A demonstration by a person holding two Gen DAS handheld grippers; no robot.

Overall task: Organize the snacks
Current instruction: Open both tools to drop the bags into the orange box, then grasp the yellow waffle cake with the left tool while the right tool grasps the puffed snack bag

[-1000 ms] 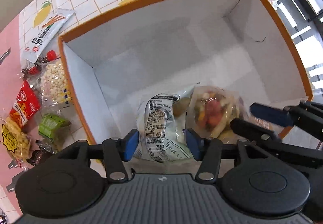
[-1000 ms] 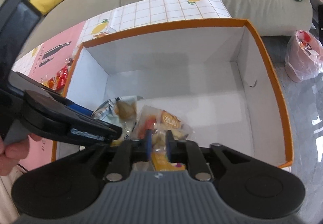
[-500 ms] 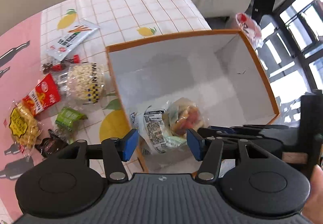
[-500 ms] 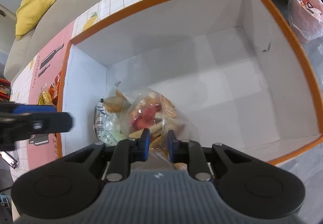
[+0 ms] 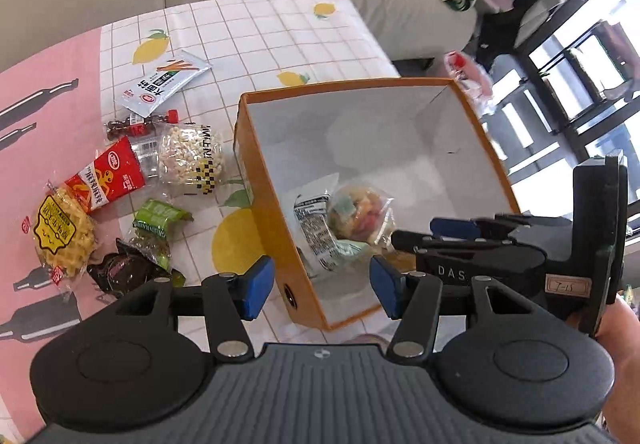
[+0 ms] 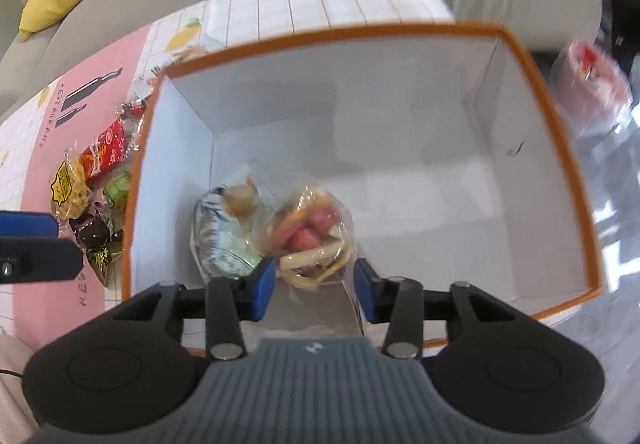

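An orange-rimmed white box [image 5: 256, 164] [image 6: 560, 148] stands on the table. Inside it lie a white printed snack bag [image 5: 316, 232] [image 6: 220, 240] and a clear bag of mixed colourful snacks [image 5: 360, 212] [image 6: 308, 228]. My right gripper [image 6: 315, 286] is open just above the clear bag, not holding it; it also shows in the left wrist view [image 5: 416, 240]. My left gripper [image 5: 322, 286] is open and empty above the box's near left corner. Loose snack packets lie left of the box.
On the table left of the box: a white carrot-print packet [image 5: 168, 80], a small red-capped bottle [image 5: 140, 124], a clear bag of white puffs [image 5: 192, 156], a red packet [image 5: 108, 176], a yellow waffle bag [image 5: 60, 236], a green packet [image 5: 156, 220] and a dark packet [image 5: 124, 268]. A sofa stands behind.
My right gripper has opened and let go of the clear snack bag, which now lies in the box. My left gripper has pulled back and up, out of the box.
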